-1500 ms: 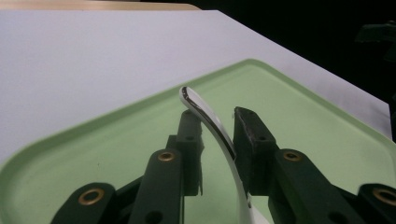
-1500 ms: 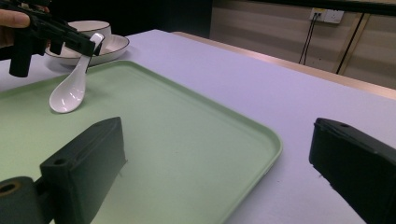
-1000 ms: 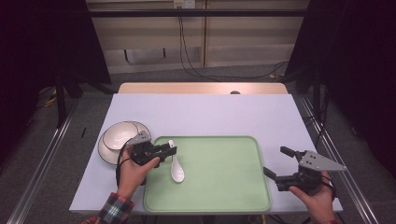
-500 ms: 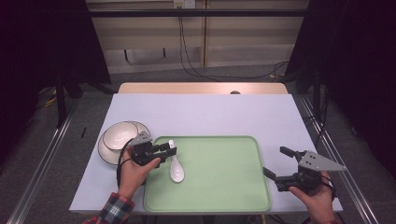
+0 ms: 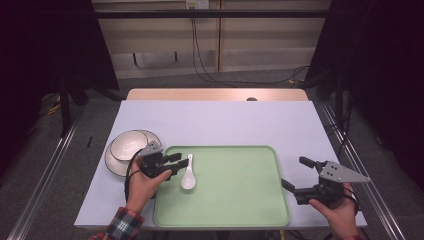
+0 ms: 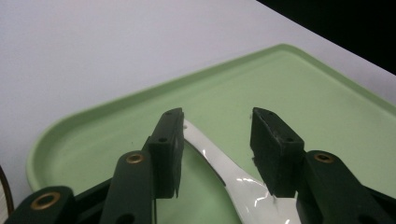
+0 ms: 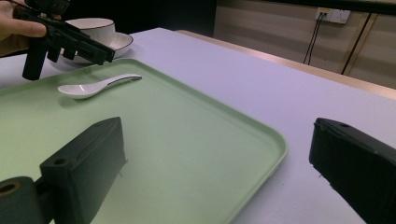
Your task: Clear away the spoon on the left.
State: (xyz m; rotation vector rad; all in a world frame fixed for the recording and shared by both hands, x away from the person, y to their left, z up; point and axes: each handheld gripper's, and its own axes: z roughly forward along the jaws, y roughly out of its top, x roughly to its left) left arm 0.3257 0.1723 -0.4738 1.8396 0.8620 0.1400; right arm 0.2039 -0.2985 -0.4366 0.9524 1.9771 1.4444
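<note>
Left hand-held gripper [image 5: 176, 164] back; spoon [image 5: 187, 174] in tray [image 5: 240, 200]

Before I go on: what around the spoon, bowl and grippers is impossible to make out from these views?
- Spoon bowl end: cut off by the bottom edge and the fingers in the left gripper view.
- Whether the left gripper touches the spoon: too small in the high view.
- Bowl and plate: partly hidden behind the left gripper in the right gripper view; the bowl's contents cannot be seen.
- Tray near corner: cut off behind the right gripper's fingers.
</note>
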